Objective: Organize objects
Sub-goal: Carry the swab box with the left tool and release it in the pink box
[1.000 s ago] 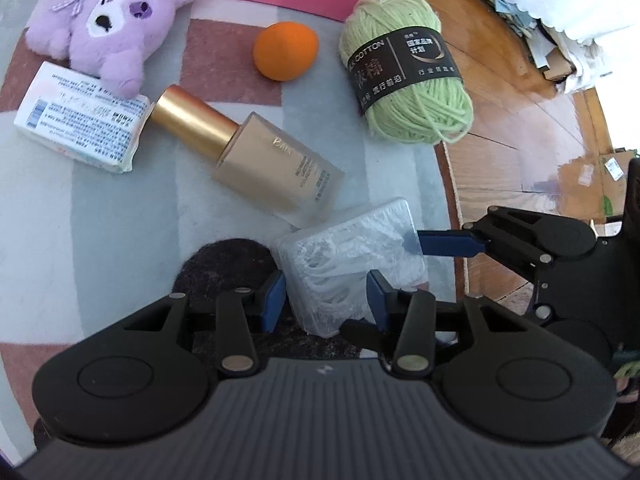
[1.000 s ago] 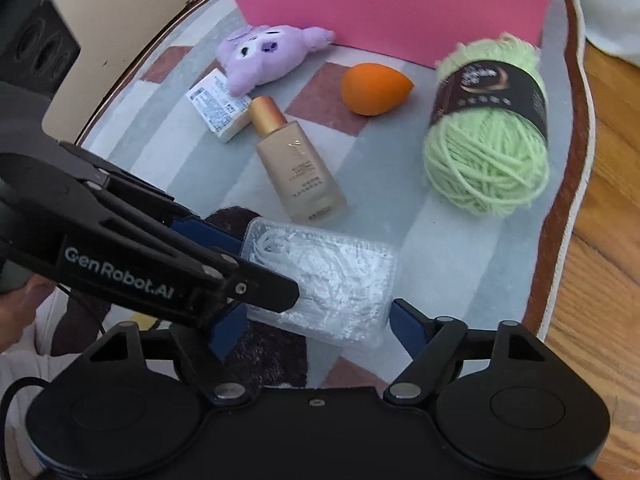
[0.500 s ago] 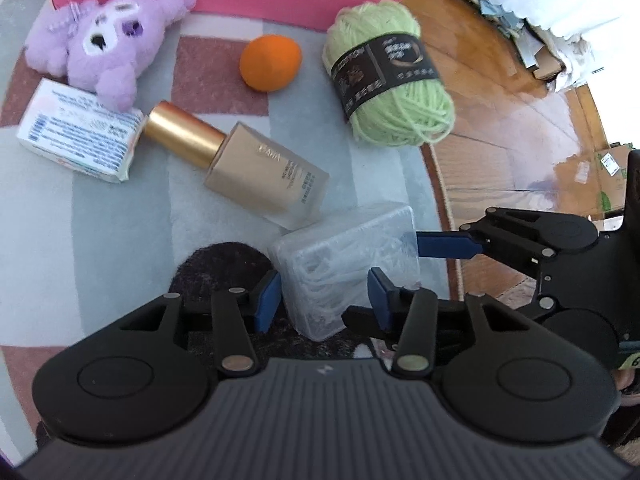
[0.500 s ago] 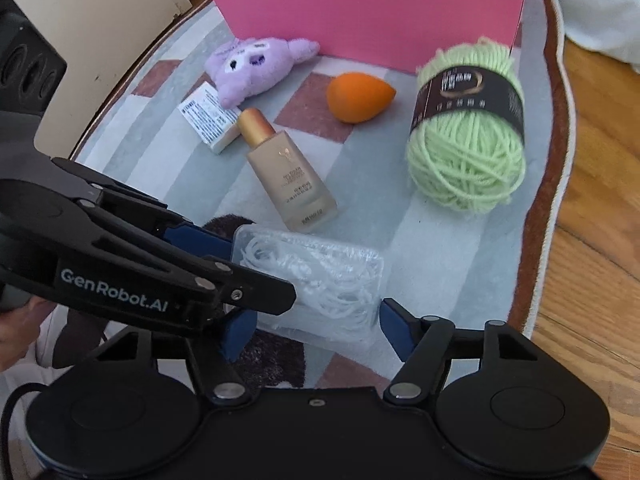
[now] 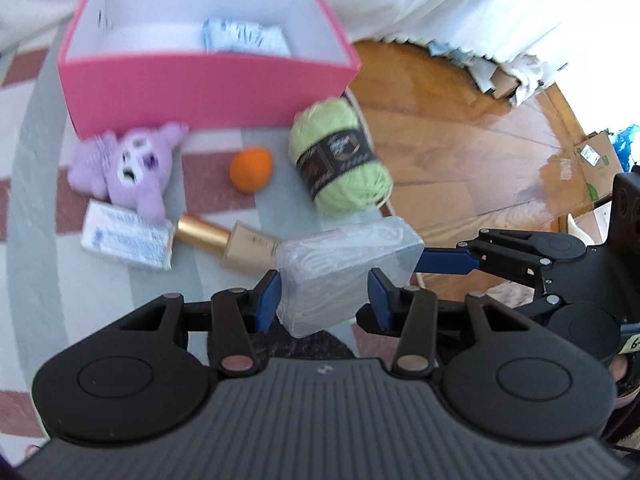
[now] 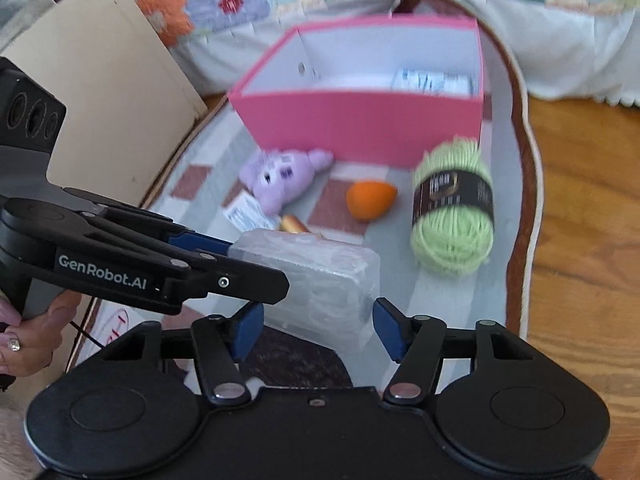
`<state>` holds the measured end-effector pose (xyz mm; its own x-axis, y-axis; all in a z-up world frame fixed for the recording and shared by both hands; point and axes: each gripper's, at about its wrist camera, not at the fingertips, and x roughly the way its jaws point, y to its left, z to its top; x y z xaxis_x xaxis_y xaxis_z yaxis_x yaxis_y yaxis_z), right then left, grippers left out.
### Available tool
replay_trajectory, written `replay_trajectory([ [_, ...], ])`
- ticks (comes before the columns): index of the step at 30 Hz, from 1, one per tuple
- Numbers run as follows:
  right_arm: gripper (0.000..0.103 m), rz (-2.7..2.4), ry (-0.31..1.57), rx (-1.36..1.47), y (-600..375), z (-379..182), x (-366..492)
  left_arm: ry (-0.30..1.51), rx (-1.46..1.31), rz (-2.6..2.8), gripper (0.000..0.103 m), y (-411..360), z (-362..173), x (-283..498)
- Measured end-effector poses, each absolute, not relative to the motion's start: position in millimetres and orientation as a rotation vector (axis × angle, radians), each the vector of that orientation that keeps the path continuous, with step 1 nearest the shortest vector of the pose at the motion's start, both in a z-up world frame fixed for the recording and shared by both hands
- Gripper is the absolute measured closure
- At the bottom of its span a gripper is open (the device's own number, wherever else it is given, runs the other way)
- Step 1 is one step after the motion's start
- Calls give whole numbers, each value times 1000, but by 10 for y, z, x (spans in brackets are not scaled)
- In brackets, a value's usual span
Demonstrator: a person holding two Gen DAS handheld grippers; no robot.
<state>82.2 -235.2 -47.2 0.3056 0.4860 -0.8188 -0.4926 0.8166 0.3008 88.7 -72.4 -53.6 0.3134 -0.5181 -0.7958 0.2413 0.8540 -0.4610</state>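
Behind the clear box (image 5: pixel 348 264), a gold-capped bottle (image 5: pixel 224 240) seems half hidden.

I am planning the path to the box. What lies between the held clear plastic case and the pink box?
In both wrist views, the gold-capped bottle, orange sponge and green yarn lie between the clear case and the pink box.

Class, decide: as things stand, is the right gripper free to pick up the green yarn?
Probably not yet. The right gripper has the clear case between its closing jaws, shared with the left gripper. The yarn itself lies unobstructed.
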Motion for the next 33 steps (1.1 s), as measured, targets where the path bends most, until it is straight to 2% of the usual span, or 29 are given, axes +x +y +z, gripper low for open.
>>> replay_trajectory([
  [17,41,642,879,-73,-2214,304,963,988,-182,-516,58,-632,297,1105],
  [26,41,624,807,-90,-2149,441,1247,976,-170,-504,57,-644,452,1535],
  [33,41,591,795,0,-2136,340,1764,985,-119,-472,55,-703,431,2190],
])
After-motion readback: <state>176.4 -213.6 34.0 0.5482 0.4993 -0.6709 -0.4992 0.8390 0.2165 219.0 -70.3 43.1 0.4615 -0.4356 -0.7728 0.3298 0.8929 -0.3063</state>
